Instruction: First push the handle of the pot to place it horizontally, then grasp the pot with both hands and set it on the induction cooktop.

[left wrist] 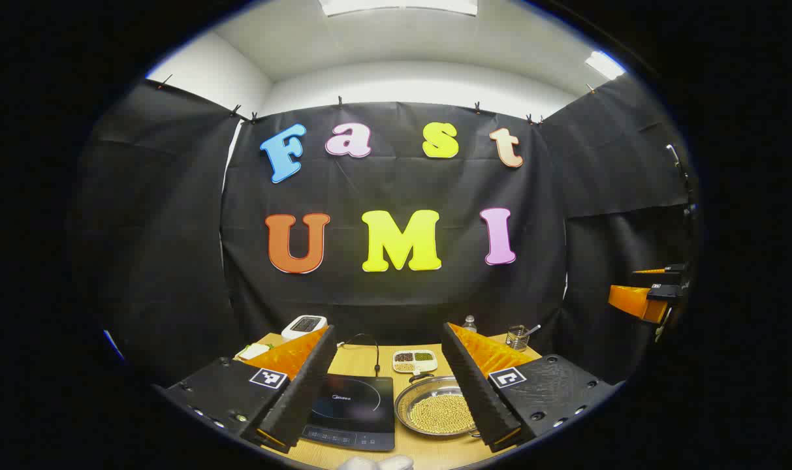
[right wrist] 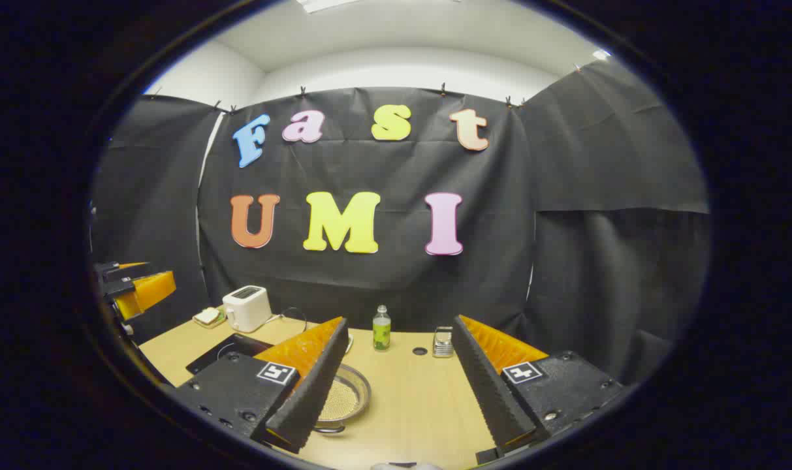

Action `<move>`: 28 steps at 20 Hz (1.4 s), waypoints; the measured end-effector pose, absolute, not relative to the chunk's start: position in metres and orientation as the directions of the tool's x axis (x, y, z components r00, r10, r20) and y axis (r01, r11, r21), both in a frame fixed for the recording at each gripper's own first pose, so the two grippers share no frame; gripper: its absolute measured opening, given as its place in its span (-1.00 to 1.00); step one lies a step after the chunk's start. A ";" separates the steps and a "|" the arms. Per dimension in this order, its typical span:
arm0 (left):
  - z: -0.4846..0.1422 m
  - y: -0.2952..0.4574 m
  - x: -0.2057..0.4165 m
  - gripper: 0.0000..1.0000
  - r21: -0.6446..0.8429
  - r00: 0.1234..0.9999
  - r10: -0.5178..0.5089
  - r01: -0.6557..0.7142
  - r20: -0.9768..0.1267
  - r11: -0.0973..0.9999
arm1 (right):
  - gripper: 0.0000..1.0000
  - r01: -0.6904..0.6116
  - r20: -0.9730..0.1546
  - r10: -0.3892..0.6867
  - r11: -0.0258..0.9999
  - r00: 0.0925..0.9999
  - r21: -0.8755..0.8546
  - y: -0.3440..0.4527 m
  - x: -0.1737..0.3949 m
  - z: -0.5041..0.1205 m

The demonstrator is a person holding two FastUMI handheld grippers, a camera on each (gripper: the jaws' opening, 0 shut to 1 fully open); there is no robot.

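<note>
Hovering above the wooden table (left wrist: 428, 450), the left gripper (left wrist: 389, 385) is holding its jaws spread wide with nothing between them, looking down on the induction cooktop (left wrist: 353, 408) and the pot (left wrist: 438, 411) just to its right; the pot is sitting on the table beside the cooktop, not on it, filled with small yellow beans, and its handle (left wrist: 422, 376) is pointing toward the back wall, so the first push looks not yet made; the right gripper (right wrist: 396, 385) is likewise gaping wide and empty, raised over the table with the pot (right wrist: 347, 398) partly hidden behind its left finger, probably placed so each tool can come at one side of the rim; a toaster (right wrist: 245, 308), a bottle (right wrist: 381, 328) and a divided dish (left wrist: 414, 360) are standing near the back, well apart from the pot.
</note>
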State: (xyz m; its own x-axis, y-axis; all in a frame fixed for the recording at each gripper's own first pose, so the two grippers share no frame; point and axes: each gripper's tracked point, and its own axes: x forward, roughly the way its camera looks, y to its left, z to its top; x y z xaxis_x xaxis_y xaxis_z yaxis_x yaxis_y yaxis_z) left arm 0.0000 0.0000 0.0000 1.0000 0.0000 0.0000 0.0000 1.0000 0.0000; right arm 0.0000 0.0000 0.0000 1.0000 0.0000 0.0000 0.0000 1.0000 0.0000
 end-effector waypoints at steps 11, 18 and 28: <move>-0.001 0.010 -0.001 0.93 -0.001 1.000 -0.002 0.002 0.002 1.000 | 0.93 -0.012 -0.004 0.012 1.000 1.000 -0.012 0.016 0.003 0.004; -0.012 0.015 -0.010 0.92 -0.012 0.999 -0.024 0.024 -0.020 1.000 | 0.36 -0.122 -0.082 0.122 0.992 0.989 0.007 0.050 -0.002 -0.018; -0.022 0.040 -0.040 0.93 -0.028 0.997 0.063 -0.064 -0.039 0.998 | -0.93 -0.449 -0.365 0.426 0.893 0.828 0.023 0.152 -0.002 -0.130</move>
State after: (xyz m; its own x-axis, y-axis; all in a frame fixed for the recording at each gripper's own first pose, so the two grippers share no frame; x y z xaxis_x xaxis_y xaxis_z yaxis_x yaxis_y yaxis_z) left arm -0.0396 0.0404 -0.0222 0.9973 0.0626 -0.0391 -0.0638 0.9976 -0.0283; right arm -0.0016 0.1516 -0.1303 0.8279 0.4260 -0.3649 -0.4494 0.8931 0.0231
